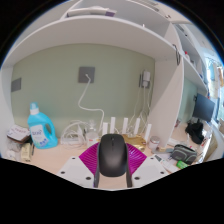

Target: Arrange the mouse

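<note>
- I see a light surface [70, 165] running back to a pale green wall [60, 85], with white shelves [110, 25] overhead and a socket plate [88, 74] on the wall; a white cable [90, 105] hangs from it down toward the surface.
- No writing is legible to me; the blue detergent bottle [41, 128] at the surface's back left edge has a label too small to read.
- A row of small white bottles [128, 126] stands along the back edge, a clutter of small items [17, 140] sits left of the blue bottle, and a dark monitor [205, 108] and more objects crowd the right side.
- My tongs [112, 170] are clenched on the black mouse [112, 153]: both magenta pads [88, 157] press its sides, and it sits between them near the surface's front edge.
</note>
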{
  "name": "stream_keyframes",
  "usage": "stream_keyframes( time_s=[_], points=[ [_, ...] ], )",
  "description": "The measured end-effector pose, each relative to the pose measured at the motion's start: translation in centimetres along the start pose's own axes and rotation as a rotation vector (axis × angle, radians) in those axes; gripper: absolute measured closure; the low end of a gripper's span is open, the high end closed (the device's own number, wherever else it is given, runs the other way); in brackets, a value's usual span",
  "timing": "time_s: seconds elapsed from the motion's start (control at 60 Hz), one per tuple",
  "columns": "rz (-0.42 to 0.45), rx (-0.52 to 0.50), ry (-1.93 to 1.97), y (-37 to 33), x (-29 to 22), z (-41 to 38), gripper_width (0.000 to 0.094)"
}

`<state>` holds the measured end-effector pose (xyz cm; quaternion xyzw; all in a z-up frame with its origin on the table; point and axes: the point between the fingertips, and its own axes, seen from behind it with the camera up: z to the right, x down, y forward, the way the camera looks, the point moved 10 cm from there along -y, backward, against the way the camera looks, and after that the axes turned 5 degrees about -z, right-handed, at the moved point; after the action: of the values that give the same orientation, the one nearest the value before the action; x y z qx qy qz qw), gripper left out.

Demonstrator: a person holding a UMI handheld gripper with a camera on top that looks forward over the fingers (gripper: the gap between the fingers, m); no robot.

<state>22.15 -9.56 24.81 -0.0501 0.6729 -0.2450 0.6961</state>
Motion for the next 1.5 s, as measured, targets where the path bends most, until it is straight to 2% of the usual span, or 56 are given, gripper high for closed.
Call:
stream_keyframes(
  time_s=[0.083,0.167,0.317,0.433,0.567,0.667,0.75,0.833,0.883,0.967,1.183,1.5],
  points=[
    [0.054,-0.039,0.013,-4.5,-2.4,-4.4,0.0568],
    [0.039,-0.111,0.017,-7.5,-1.6,-10.4,0.0569],
    [-0.128,-0.234,-0.013,-8.0,6.9,-20.7,0.0571],
    [-0.246,-0.256,-0.048,-6.4,14.2,-25.5,0.0572],
    [-0.315,-0.247,-0.072,-4.9,19.0,-27.8,0.0566],
    [-0.351,-0.243,-0.055,-4.3,20.7,-28.3,0.0510],
    [-0.360,-0.243,-0.047,-4.7,20.7,-28.3,0.0423],
    [-0.360,-0.247,-0.053,-6.1,19.6,-28.0,0.0065],
    [-0.352,-0.234,-0.066,-7.6,18.5,-27.4,0.0110],
    [-0.332,-0.210,-0.083,-10.5,16.5,-26.7,0.0078],
    [-0.269,-0.177,-0.070,-18.7,12.6,-24.5,0.0085],
    [-0.224,-0.171,-0.112,-28.6,13.2,-22.4,0.0088]
  ],
)
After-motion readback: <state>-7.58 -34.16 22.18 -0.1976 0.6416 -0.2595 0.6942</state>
